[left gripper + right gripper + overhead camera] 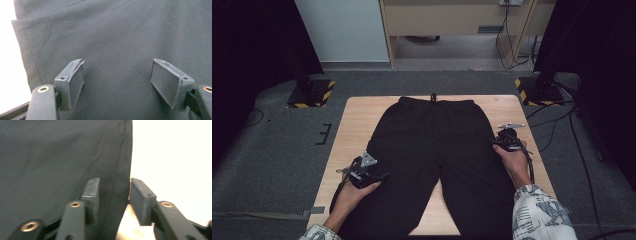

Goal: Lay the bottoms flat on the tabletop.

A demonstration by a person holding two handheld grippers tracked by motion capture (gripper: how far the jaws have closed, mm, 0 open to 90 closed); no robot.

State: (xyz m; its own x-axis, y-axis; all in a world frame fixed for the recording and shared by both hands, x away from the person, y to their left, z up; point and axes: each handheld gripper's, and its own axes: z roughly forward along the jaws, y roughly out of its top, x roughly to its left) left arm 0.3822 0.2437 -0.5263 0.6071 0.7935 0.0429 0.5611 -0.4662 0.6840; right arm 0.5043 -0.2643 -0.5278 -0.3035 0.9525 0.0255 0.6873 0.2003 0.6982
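Note:
Black shorts [432,145] lie flat on the wooden table [357,120], waistband at the far side and legs toward me. My left gripper [382,176] rests at the outer edge of the left leg. In the left gripper view its jaws stand wide open [118,62] just above the dark fabric [120,30], with nothing pinched. My right gripper [494,143] is at the shorts' right side seam. In the right gripper view its jaws [115,180] straddle the fabric's edge [123,170], one pad over the cloth and one over bare table, with a gap still showing.
Two stand bases striped yellow and black [312,92] [537,90] sit on the grey carpet beyond the table's far corners. Cables [562,120] trail across the floor at the right. Wooden furniture stands at the back.

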